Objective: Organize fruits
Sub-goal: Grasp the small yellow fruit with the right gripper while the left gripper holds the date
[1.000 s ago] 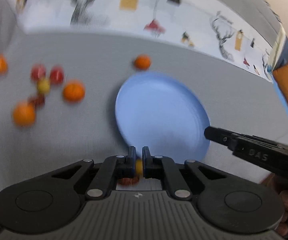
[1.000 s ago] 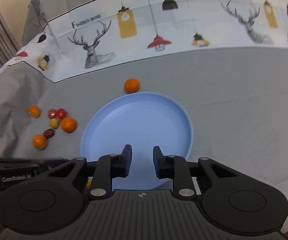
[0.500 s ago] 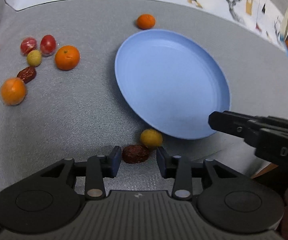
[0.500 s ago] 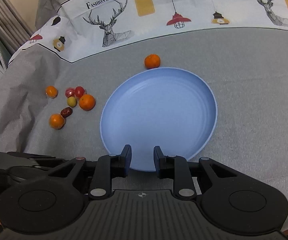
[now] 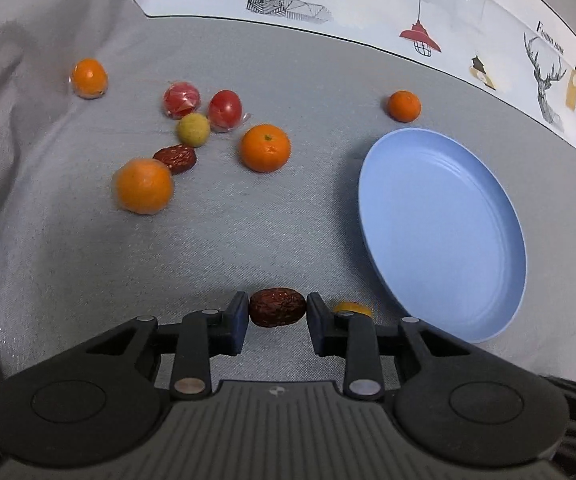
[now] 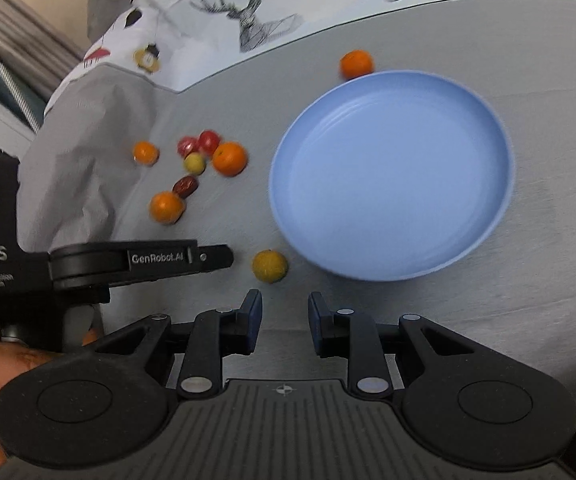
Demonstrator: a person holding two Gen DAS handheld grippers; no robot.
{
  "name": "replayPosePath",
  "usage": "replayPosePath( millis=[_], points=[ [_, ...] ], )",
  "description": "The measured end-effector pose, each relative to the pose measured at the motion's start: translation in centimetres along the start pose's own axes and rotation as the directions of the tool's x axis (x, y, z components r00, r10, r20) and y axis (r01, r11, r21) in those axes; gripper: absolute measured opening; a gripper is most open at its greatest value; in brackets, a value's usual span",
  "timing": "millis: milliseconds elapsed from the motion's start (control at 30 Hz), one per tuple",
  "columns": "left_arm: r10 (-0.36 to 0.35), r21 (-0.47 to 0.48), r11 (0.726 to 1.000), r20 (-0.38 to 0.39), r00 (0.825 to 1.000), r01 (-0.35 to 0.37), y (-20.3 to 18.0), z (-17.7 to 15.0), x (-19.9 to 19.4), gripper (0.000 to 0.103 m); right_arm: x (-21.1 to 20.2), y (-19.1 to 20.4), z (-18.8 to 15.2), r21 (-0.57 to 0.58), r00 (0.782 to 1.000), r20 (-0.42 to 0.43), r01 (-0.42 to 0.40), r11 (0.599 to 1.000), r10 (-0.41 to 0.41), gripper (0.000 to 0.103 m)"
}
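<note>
Left gripper straddles 1 date lying on the cloth beside the plate; its jaws have just been closing, pads at the date's ends, grip looks near complete. Right gripper hangs shut and empty near a yellow fruit, likely next.

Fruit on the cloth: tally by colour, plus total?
Orange: 4
Red: 2
Yellow-green: 2
Dark brown-red: 2
Total: 10, none on the blue plate.
</note>
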State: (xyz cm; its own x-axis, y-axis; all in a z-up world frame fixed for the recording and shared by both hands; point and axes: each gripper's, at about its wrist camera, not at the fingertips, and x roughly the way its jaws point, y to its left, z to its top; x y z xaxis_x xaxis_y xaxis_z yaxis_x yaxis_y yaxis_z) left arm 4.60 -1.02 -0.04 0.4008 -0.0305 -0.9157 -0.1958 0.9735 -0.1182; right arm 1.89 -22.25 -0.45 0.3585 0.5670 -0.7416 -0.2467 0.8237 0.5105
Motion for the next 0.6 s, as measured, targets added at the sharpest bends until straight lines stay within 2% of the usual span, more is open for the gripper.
replayPosePath(
  millis=[133,200,300,367,600],
  points=[
    [0.010,-0.059,0.998,0.036,0.999,-0.008,1.0,0.3,-1.1,0.034,1.4,1.4,0.1,-0.002,1.000,-0.003,0.006,1.000,-0.006,0.027],
    [0.009,-0.096,0.995,0.052,0.999,-0.004,1.6,0.3,-1.6,0.034,2.4,2.3,0.3,-0.022,1.000,0.000,0.023,0.999,-0.023,0.037],
    [0.003,-0.111,0.994,0.063,0.998,0.004,1.8,0.2,-2.1,0.034,4.2,3.3,0.6,-0.071,0.997,0.006,0.079,0.994,-0.079,0.041],
    [-0.004,-0.112,0.994,0.067,0.998,0.011,1.8,0.4,-2.2,0.034,5.2,3.9,0.7,-0.093,0.991,0.015,0.136,0.986,-0.135,0.049],
    [-0.017,-0.124,0.992,0.080,0.997,0.027,2.5,0.3,-2.7,0.034,7.3,5.1,0.8,-0.120,0.974,0.035,0.225,0.967,-0.223,0.050]
  ],
)
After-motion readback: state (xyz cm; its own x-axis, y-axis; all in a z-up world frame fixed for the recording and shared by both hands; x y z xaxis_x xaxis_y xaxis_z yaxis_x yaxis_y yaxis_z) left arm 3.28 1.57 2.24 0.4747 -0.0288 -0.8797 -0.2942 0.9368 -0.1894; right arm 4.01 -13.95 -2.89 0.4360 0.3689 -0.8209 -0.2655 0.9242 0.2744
